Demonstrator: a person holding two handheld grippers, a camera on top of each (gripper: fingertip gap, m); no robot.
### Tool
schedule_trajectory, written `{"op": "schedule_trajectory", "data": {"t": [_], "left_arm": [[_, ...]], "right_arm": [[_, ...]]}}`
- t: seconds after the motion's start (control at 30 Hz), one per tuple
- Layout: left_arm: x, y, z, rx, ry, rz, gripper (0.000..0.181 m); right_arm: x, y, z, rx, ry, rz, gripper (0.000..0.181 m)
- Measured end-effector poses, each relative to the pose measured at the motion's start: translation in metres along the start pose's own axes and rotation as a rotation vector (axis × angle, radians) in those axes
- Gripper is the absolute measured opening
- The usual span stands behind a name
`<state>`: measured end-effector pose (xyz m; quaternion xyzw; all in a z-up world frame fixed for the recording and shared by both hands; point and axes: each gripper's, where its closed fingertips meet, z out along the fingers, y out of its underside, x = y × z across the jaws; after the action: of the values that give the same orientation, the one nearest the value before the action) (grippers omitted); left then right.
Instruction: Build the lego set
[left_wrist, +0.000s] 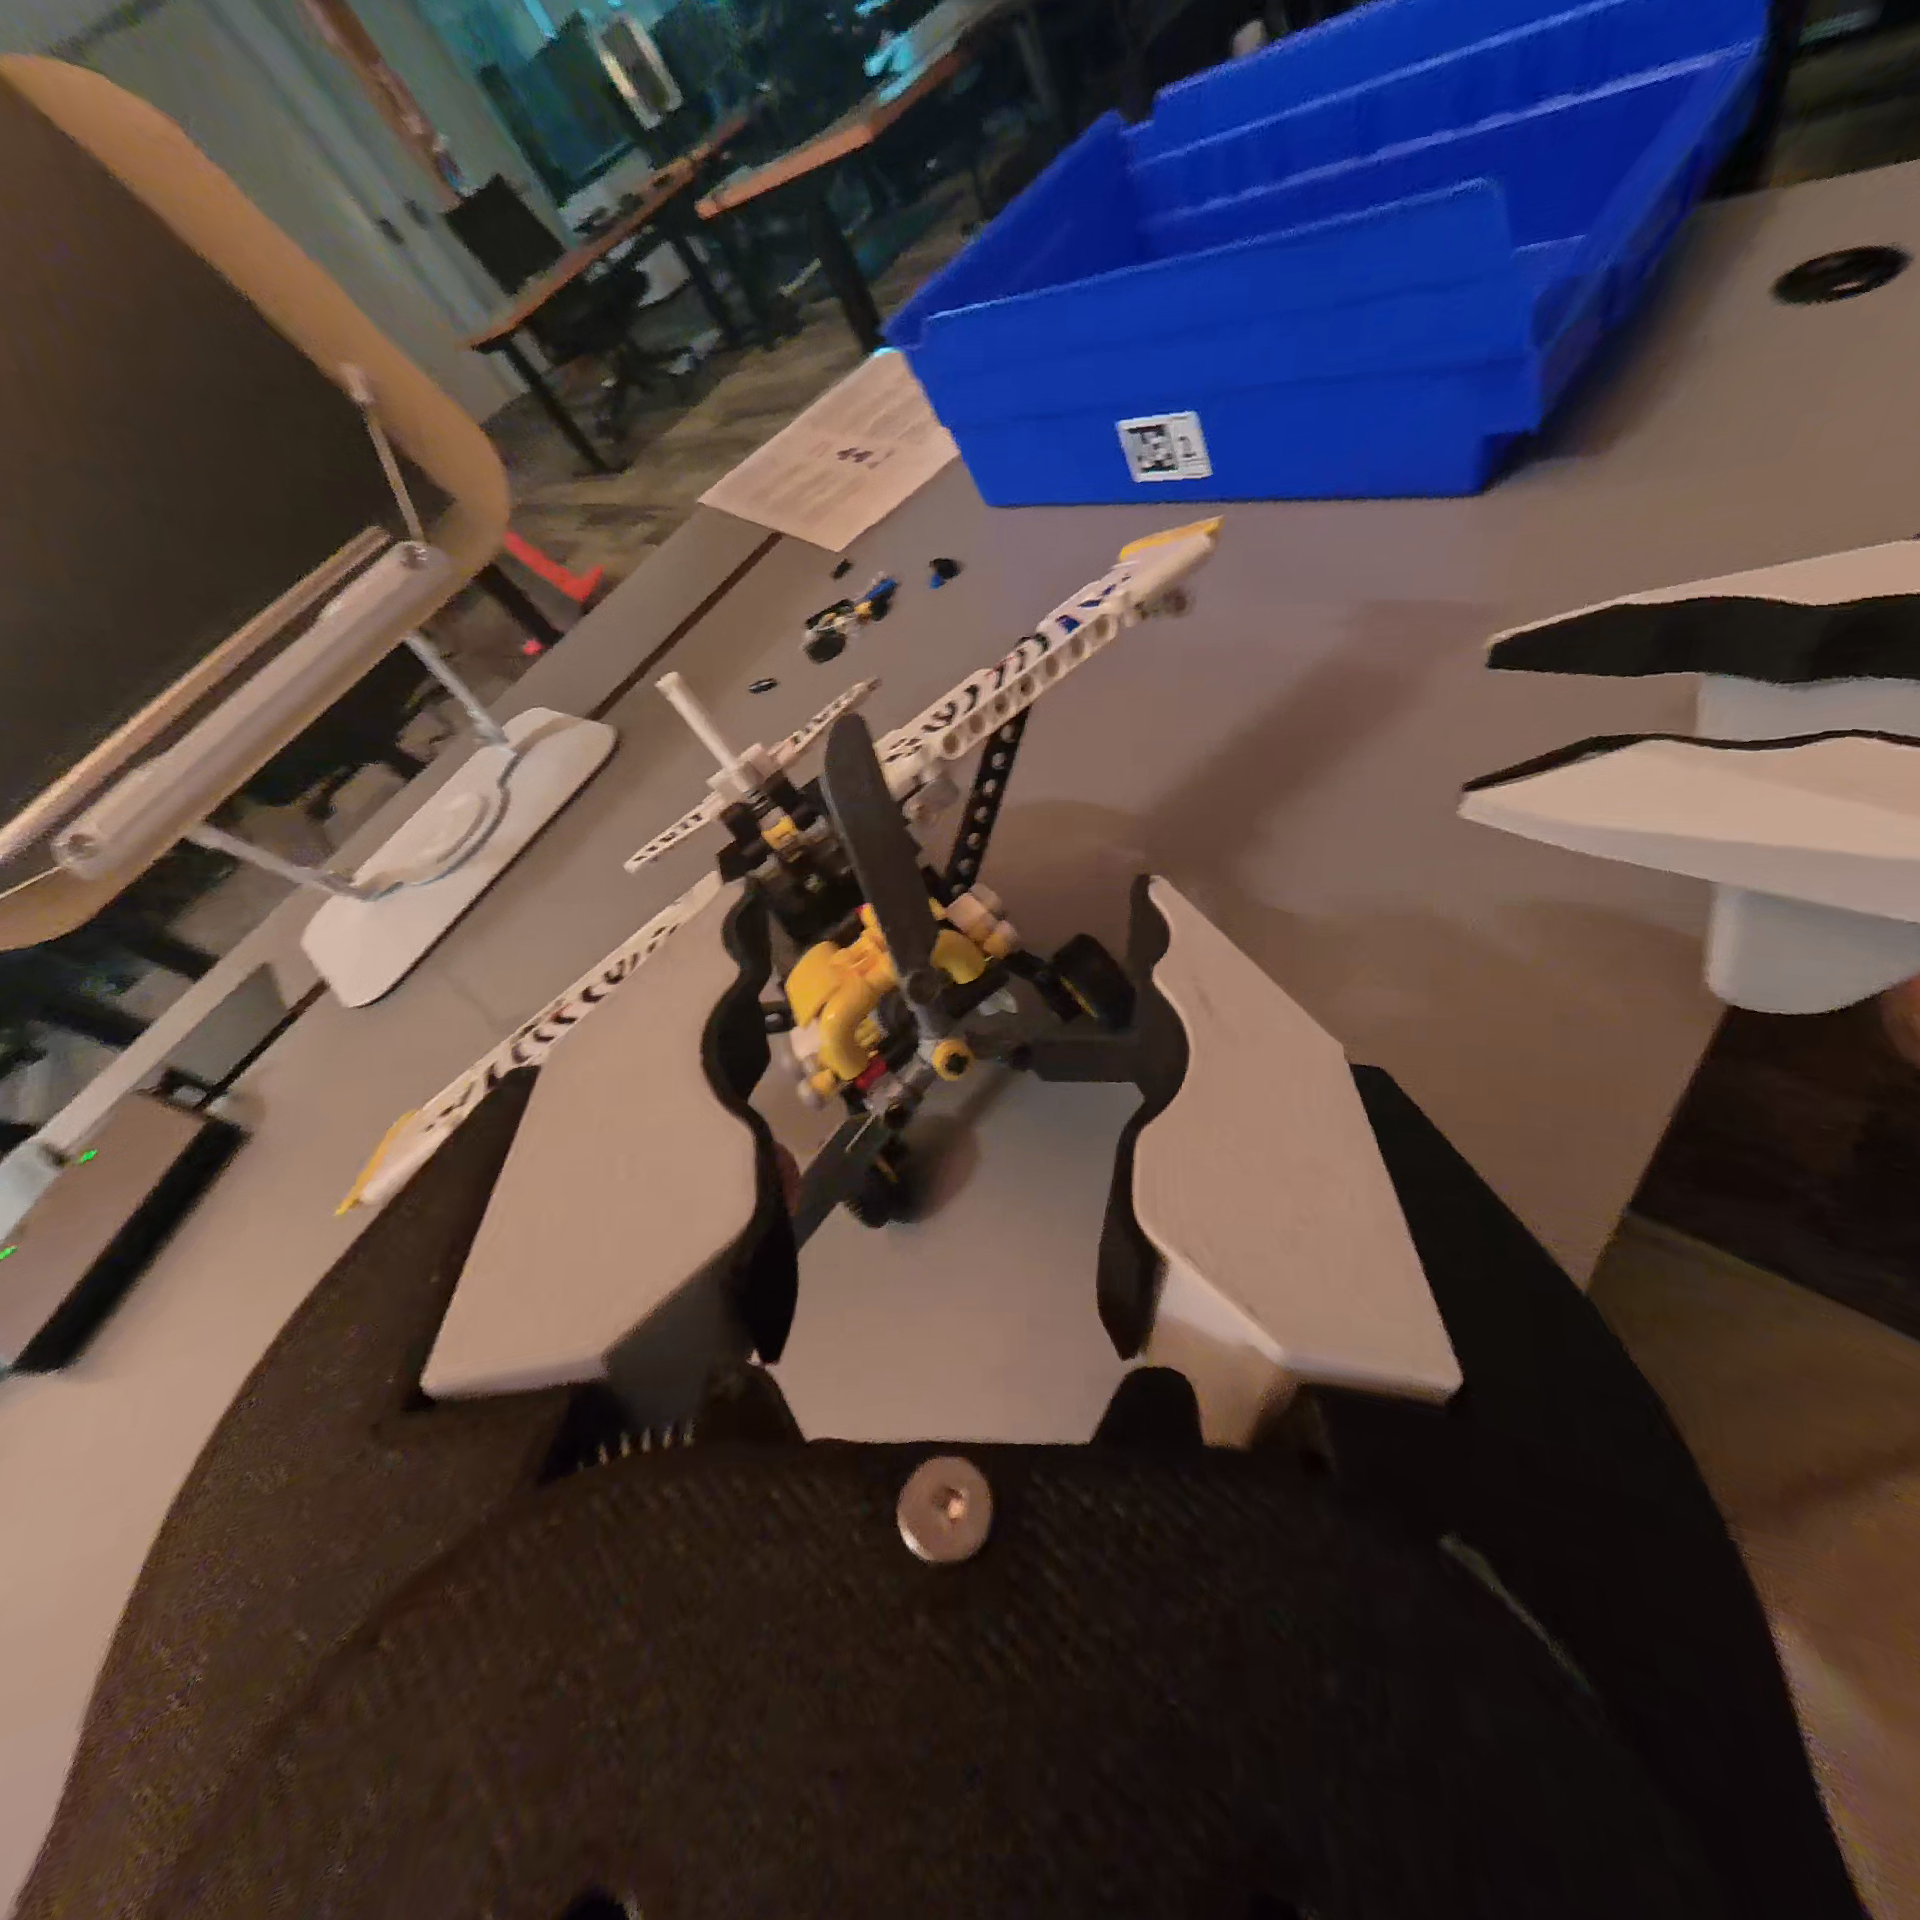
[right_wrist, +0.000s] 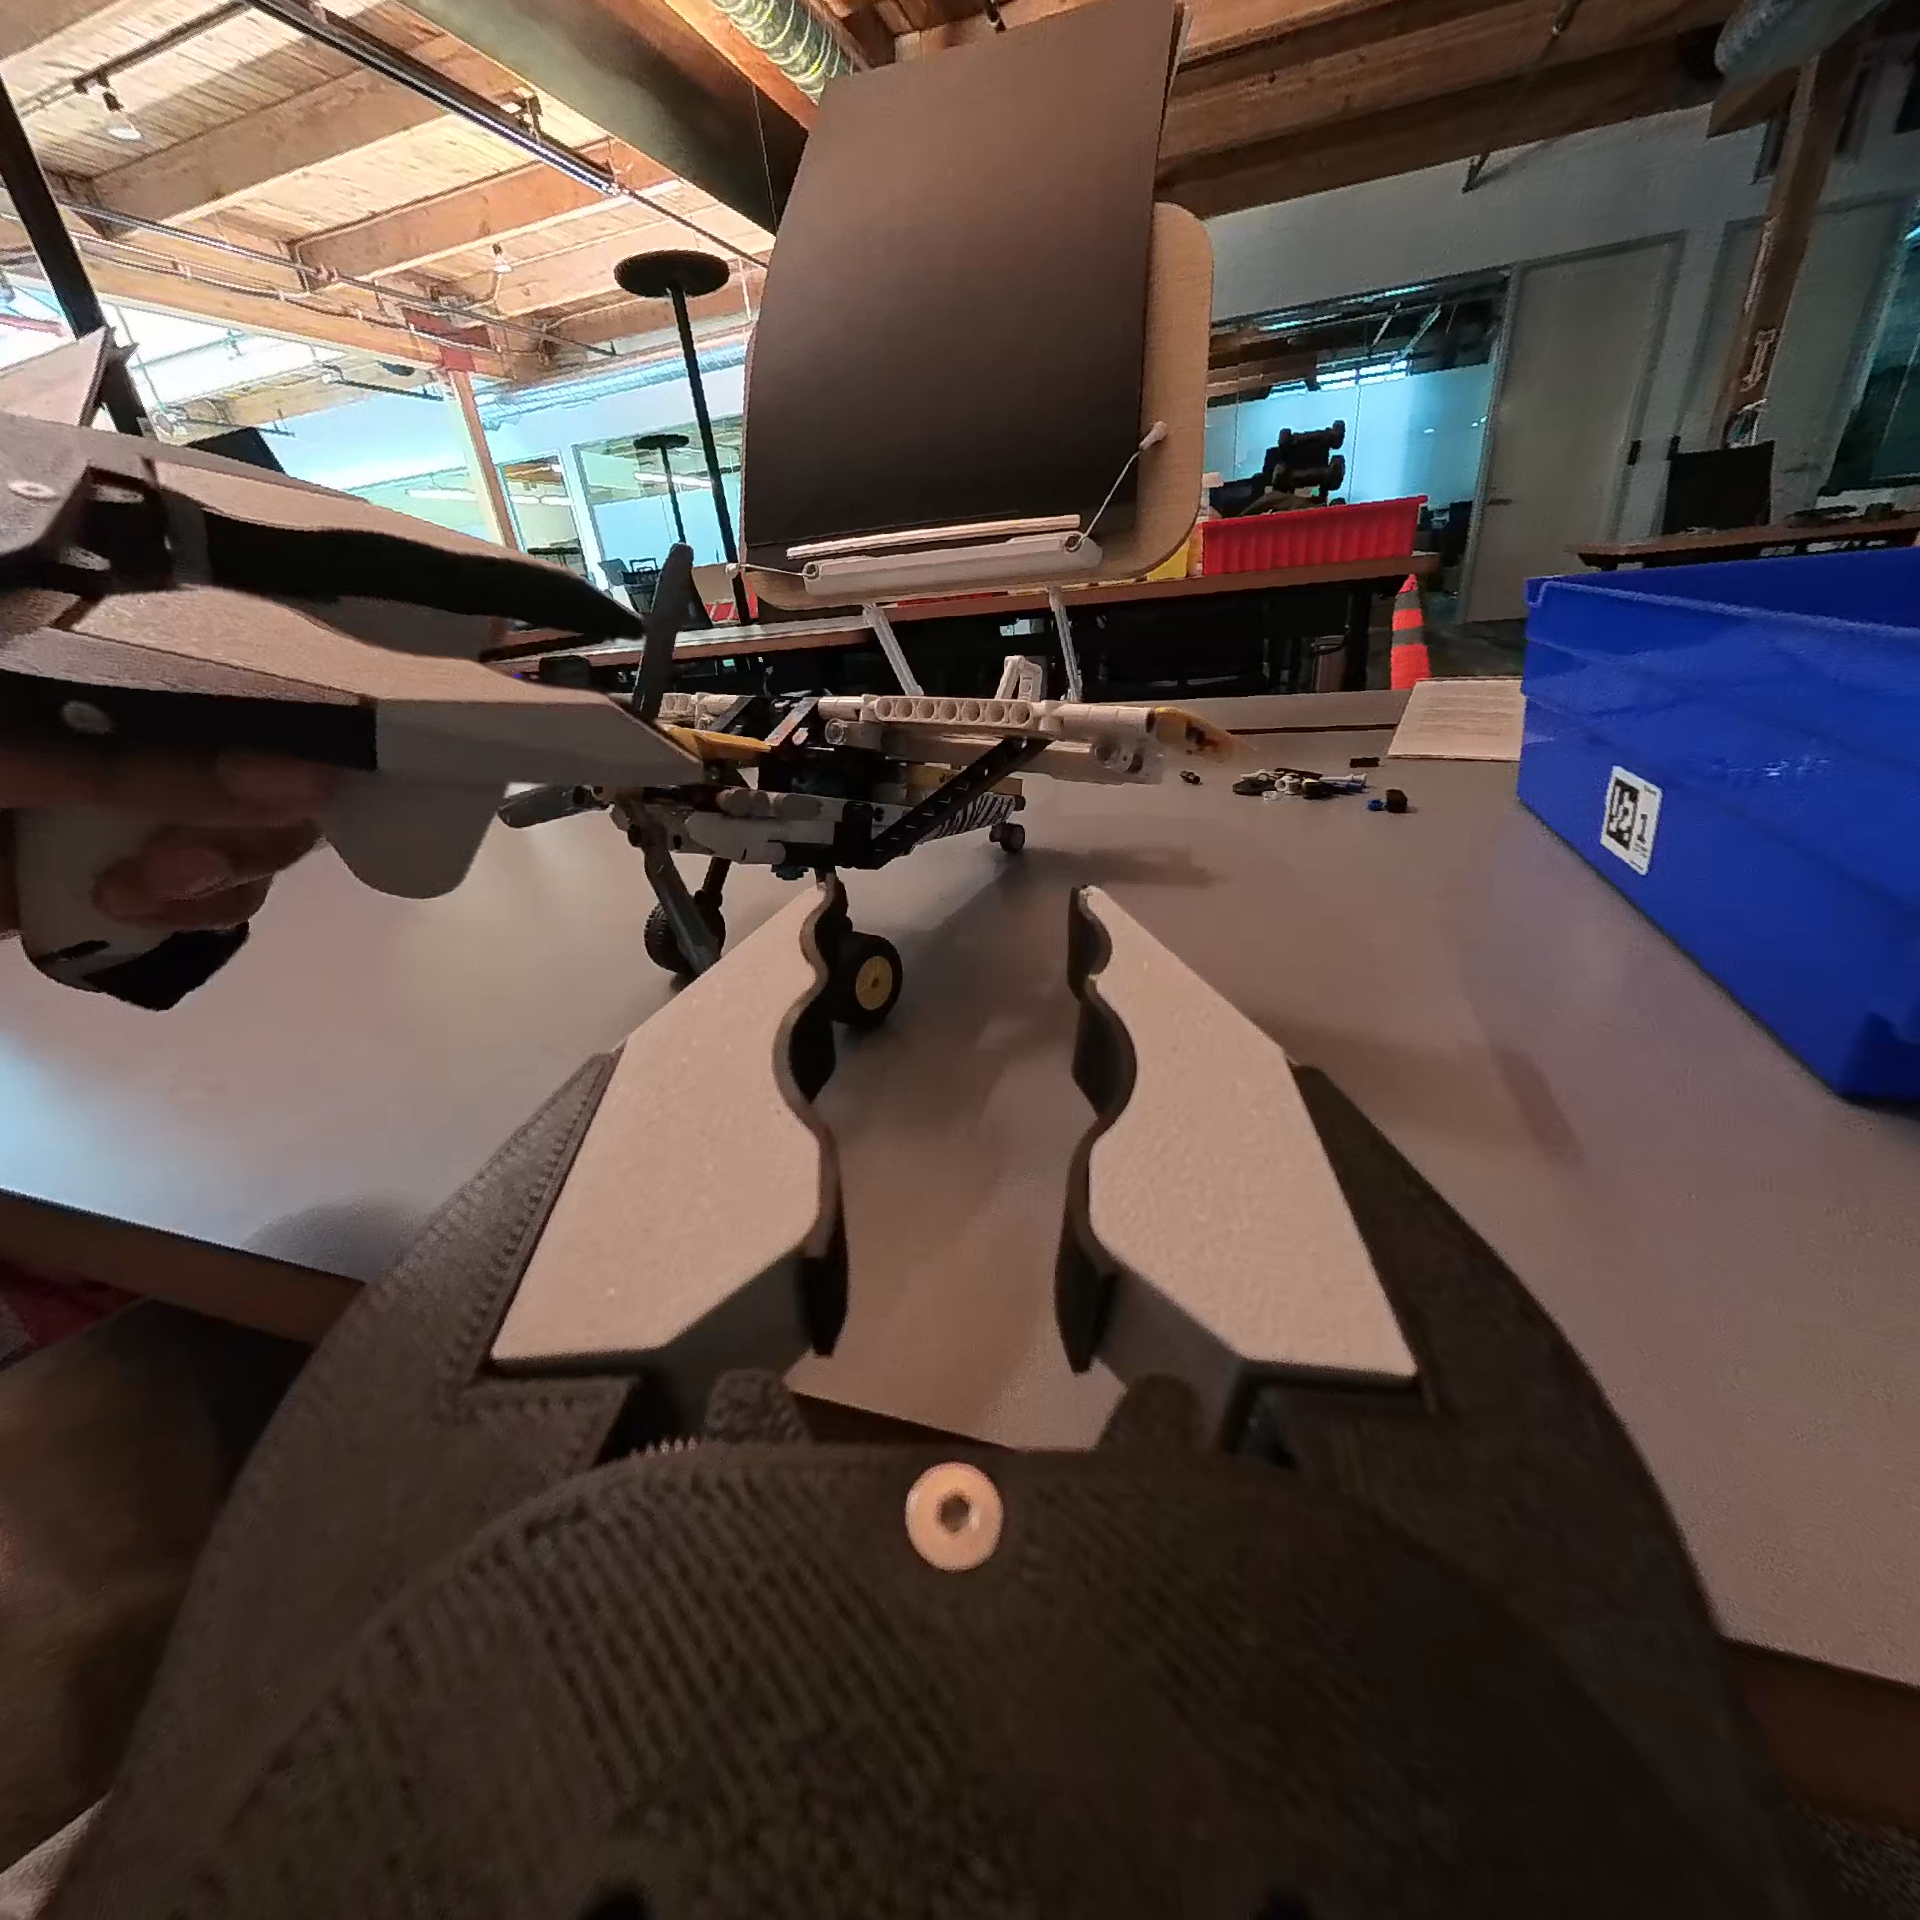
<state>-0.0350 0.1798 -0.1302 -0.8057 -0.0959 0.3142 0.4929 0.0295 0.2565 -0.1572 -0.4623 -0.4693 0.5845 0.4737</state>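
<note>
A white, black and yellow lego plane (left_wrist: 831, 987) stands on its wheels on the grey table (left_wrist: 1299, 748). Its grey propeller (left_wrist: 873, 831) points at me. My left gripper (left_wrist: 940, 904) is open, with the plane's nose between its jaws. In the right wrist view the left gripper (right_wrist: 665, 696) reaches in from the left, one finger above and one below the nose of the plane (right_wrist: 935, 727). My right gripper (right_wrist: 954, 896) is open and empty, low over the table beside the plane's yellow-hubbed wheel (right_wrist: 873, 977). It also shows at the right edge of the left wrist view (left_wrist: 1475, 727).
A blue bin (left_wrist: 1299, 343) (right_wrist: 1714, 831) stands at the far side. Several small loose pieces (left_wrist: 852, 613) (right_wrist: 1309, 784) lie beyond the plane, by a paper sheet (left_wrist: 831, 457) (right_wrist: 1455, 717). A dark tablet on a stand (left_wrist: 156, 468) (right_wrist: 956, 312) is behind.
</note>
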Motion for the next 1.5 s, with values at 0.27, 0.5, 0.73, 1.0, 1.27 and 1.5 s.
{"op": "schedule_trajectory", "data": {"t": [0.27,0.5,0.73,1.0,1.27,1.5], "left_arm": [[-0.018,0.022,0.007,-0.103,-0.09,-0.055,0.083],[-0.015,0.03,0.014,-0.117,-0.067,-0.117,0.079],[-0.022,0.025,0.016,-0.095,-0.093,-0.144,0.077],[-0.022,0.026,0.015,-0.087,-0.069,-0.216,0.072],[-0.021,0.02,0.01,-0.056,-0.019,-0.299,0.069],[-0.018,0.016,0.008,-0.048,-0.001,-0.311,0.065]], "right_arm": [[-0.005,0.002,0.002,-0.007,-0.012,-0.003,0.041],[-0.004,0.002,0.001,-0.006,-0.014,0.01,0.041],[-0.006,0.004,0.002,-0.012,-0.02,0.012,0.041],[-0.006,0.006,0.003,-0.02,-0.025,0.033,0.041],[-0.008,0.01,0.004,-0.037,-0.033,0.036,0.042],[-0.008,0.016,0.006,-0.069,-0.038,0.042,0.045]]}}
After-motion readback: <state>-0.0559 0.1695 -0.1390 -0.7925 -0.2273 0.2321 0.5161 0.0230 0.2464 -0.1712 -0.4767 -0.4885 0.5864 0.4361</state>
